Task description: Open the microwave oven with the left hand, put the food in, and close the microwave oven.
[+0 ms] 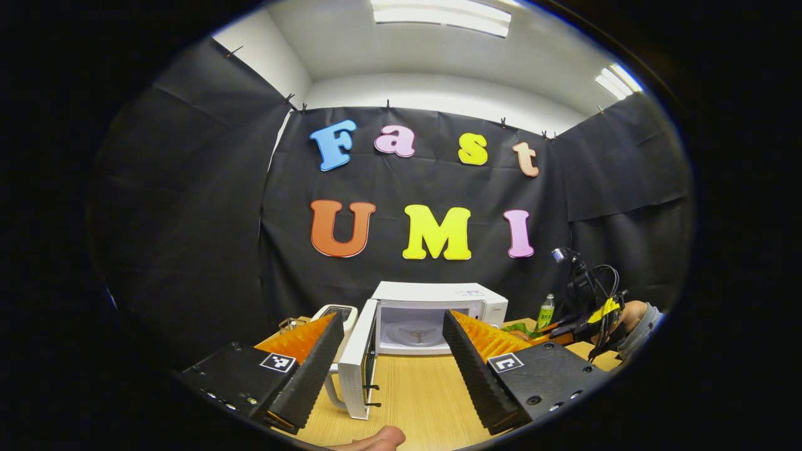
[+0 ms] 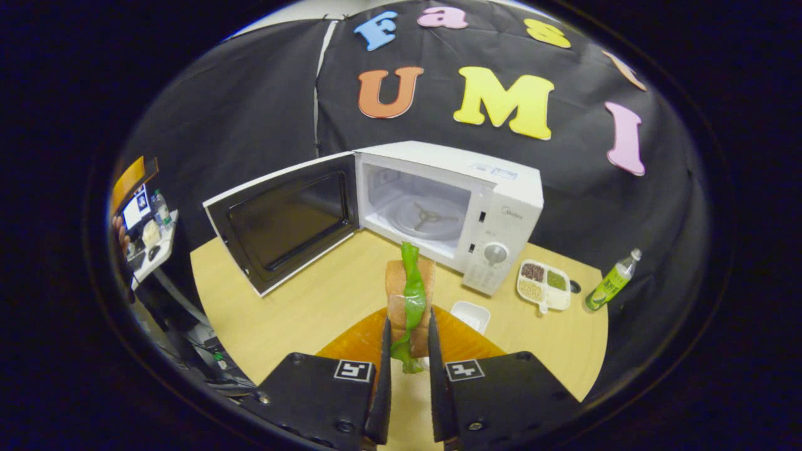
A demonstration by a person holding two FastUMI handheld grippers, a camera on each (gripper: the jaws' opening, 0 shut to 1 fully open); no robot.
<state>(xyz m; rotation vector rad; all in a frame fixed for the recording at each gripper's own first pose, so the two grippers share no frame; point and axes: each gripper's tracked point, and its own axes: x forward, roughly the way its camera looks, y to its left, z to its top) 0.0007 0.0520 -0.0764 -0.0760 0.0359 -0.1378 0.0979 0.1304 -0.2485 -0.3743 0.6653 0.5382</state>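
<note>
The white microwave (image 2: pixel 501 207) stands on the wooden table (image 2: pixel 282 313) with its door (image 2: pixel 282 219) swung wide to the left; the cavity (image 2: pixel 429 218) holds only the turntable ring. My right gripper (image 2: pixel 408 327) is shut on a sandwich (image 2: pixel 410 285) of bread and green lettuce, held upright above the table in front of the cavity. In the left gripper view, my left gripper (image 1: pixel 393 319) is open and holds nothing, back from the microwave (image 1: pixel 438 300) and its door (image 1: pixel 357 363). The right gripper (image 1: pixel 589 322) and the hand holding it show at the far right.
Right of the microwave lie a small white dish (image 2: pixel 470 315), a divided tray of grains (image 2: pixel 544 285) and a green bottle (image 2: pixel 611 282). A white appliance (image 1: pixel 335 313) stands behind the open door. A side table with clutter (image 2: pixel 147 238) is at the far left.
</note>
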